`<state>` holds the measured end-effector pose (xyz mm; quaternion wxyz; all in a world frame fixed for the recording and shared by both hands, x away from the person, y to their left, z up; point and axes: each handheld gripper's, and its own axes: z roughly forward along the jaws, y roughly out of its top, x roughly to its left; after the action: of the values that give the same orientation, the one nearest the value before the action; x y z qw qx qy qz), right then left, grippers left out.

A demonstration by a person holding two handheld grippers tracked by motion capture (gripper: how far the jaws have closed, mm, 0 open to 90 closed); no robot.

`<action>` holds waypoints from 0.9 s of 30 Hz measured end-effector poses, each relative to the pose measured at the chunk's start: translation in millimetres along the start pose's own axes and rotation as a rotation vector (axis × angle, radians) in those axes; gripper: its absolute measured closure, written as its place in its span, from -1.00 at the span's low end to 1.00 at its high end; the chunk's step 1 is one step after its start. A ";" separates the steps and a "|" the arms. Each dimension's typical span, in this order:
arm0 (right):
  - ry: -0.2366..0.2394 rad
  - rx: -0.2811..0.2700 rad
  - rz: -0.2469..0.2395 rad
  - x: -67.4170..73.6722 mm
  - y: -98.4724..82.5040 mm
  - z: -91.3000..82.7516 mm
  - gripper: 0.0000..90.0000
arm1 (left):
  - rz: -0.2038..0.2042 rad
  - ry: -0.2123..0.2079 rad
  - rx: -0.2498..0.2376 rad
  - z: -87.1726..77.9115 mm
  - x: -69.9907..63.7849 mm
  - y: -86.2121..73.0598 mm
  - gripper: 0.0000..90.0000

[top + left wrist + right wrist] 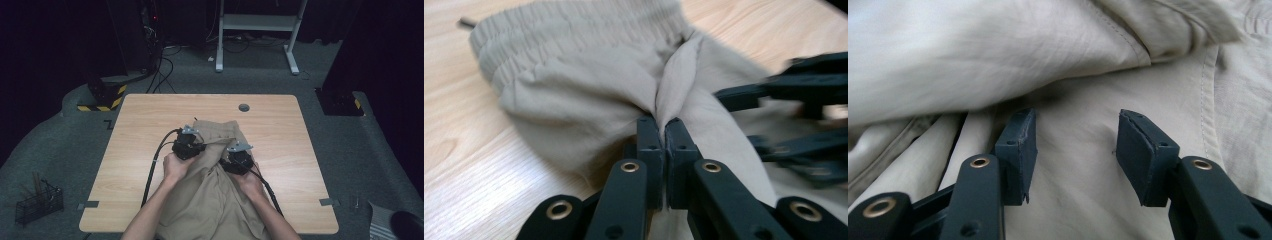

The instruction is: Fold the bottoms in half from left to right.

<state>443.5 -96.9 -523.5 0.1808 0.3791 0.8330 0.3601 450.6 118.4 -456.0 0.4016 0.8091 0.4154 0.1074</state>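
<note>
I see a pair of khaki trousers (215,185) lying down the middle of the wooden table (280,130), the waistband end pointing toward the far edge and the legs running off the near edge between my forearms. The cloth is a thin, matte cotton weave, soft and creased, with a gathered elastic waistband (574,35) whose ribbing shows clearly in the left gripper view. A flat stitched seam (1205,100) runs along a panel in the right gripper view.

My left gripper (665,132) has its jaws pressed together on a raised fold of the fabric just below the waistband; the pinched ridge stands up narrow and tapered between the black pads. My right gripper (1075,150) has its jaws spread apart, resting over smooth cloth with nothing pinched between them; the rubbery pads (1143,155) look chipped at their tips.

In the high view both grippers sit close together over the upper part of the trousers, around the table's centre. The tabletop is pale laminate with a light wood grain and rounded corners, and a small grey grommet (244,107) lies near its far edge.
</note>
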 end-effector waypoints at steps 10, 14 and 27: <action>-0.020 0.003 0.026 -4.4 9.6 10.6 0.12 | -0.043 0.030 0.023 21.9 -1.7 7.8 0.78; -0.015 0.010 0.035 -6.5 10.0 9.8 0.10 | -0.007 0.034 0.029 9.5 -1.1 0.5 0.40; 0.086 -0.081 -0.005 2.7 -19.2 -54.6 0.08 | -0.027 0.078 0.035 -21.7 13.6 -33.8 -0.01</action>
<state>400.8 -128.8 -500.8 0.1610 0.3535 0.8257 0.4090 428.4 152.1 -468.9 0.3722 0.8056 0.4433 0.1260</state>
